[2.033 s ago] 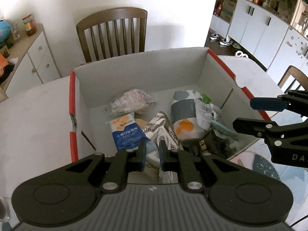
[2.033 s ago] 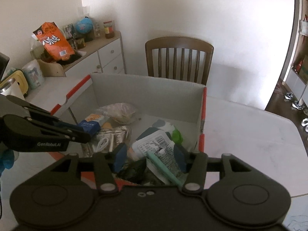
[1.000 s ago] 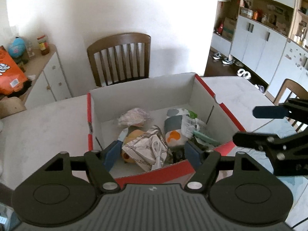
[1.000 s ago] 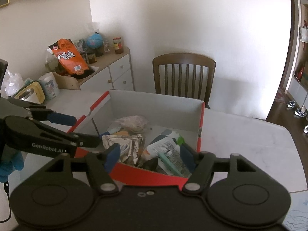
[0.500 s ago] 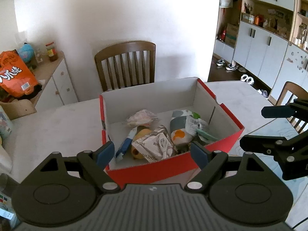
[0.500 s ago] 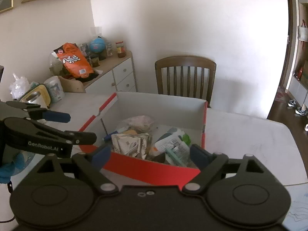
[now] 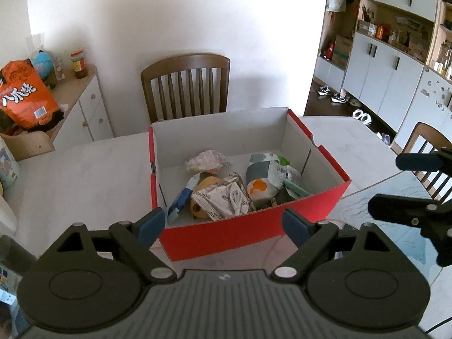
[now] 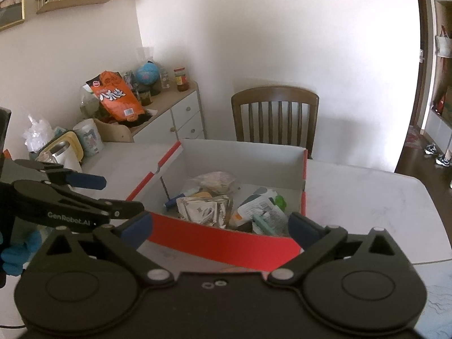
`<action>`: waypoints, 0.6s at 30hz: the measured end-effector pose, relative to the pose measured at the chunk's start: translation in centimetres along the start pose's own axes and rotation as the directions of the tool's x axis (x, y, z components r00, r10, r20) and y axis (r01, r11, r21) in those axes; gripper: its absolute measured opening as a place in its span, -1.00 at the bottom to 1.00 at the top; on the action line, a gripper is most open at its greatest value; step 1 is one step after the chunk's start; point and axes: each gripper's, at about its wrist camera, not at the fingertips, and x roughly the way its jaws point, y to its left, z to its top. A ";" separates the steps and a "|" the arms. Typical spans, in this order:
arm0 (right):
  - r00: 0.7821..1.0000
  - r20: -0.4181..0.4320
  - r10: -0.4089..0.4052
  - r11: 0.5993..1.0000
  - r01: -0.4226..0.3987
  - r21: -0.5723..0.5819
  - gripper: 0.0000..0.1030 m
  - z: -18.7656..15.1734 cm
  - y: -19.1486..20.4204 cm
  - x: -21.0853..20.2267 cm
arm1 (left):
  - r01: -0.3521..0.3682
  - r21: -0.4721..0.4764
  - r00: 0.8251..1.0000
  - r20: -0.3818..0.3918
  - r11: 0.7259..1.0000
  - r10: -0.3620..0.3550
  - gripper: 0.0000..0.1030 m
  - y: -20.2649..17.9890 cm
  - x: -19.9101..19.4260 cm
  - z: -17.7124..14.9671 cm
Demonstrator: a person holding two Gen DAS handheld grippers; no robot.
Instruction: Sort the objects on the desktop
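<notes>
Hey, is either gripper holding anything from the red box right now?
No, the left gripper and right gripper both stand wide open and empty in front of the red box, nothing between their blue pads.

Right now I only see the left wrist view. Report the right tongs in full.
Observer: The right tongs are open and empty. Their jaws have just been opening, and they hang short of the red box.
Operator: Now check the hand on the left tongs.
Observer: A blue-gloved hand grips their handle. Those tongs are open too, their jaws have just been opening, and nothing is between them.
Operator: Name what lies beyond the left tongs.
Observer: A white and yellow appliance, with a crumpled plastic bag behind it.
</notes>
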 end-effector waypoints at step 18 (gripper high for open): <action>1.000 -0.005 -0.017 0.999 0.017 -0.030 1.00 -0.8 -0.3 -0.8 | -0.026 0.021 1.000 0.002 0.999 0.026 1.00 -1.2 -0.3 -1.1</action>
